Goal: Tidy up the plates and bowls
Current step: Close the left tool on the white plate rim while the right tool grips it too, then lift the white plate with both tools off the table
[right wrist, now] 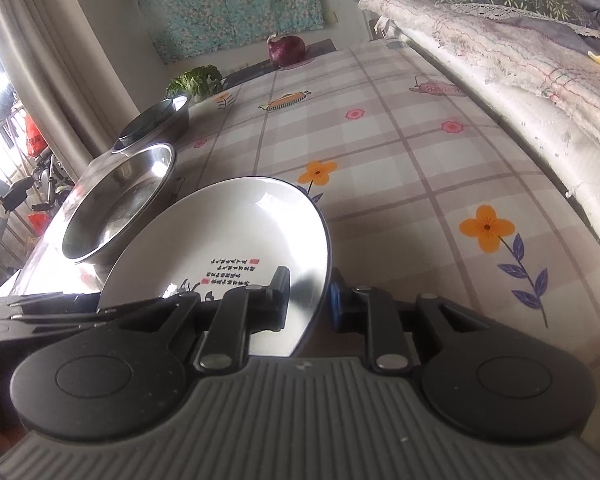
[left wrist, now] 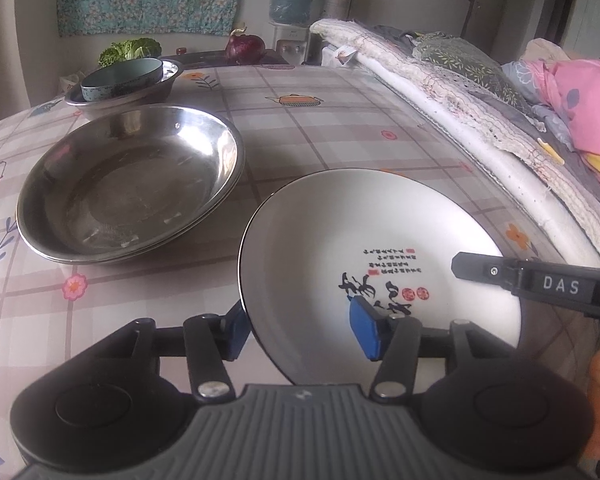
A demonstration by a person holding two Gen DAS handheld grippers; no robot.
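Note:
A white plate (left wrist: 380, 232) with black calligraphy is held tilted above the table; it also shows in the right wrist view (right wrist: 235, 240). My left gripper (left wrist: 300, 328) straddles its near left rim, one blue pad inside, one outside, with a wide gap. My right gripper (right wrist: 308, 300) is shut on the plate's right rim; its finger shows in the left wrist view (left wrist: 540, 280). Stacked steel plates (left wrist: 131, 184) lie to the left, also in the right wrist view (right wrist: 119, 204). Behind them a steel bowl (left wrist: 139, 92) holds a teal bowl (left wrist: 119, 78).
The table has a checked floral cloth (left wrist: 340, 128). A red onion (left wrist: 244, 49) and green vegetable (left wrist: 129, 50) sit at the far edge. A bed with folded blankets (left wrist: 460, 92) runs along the right side. A water dispenser (left wrist: 291, 0) stands behind.

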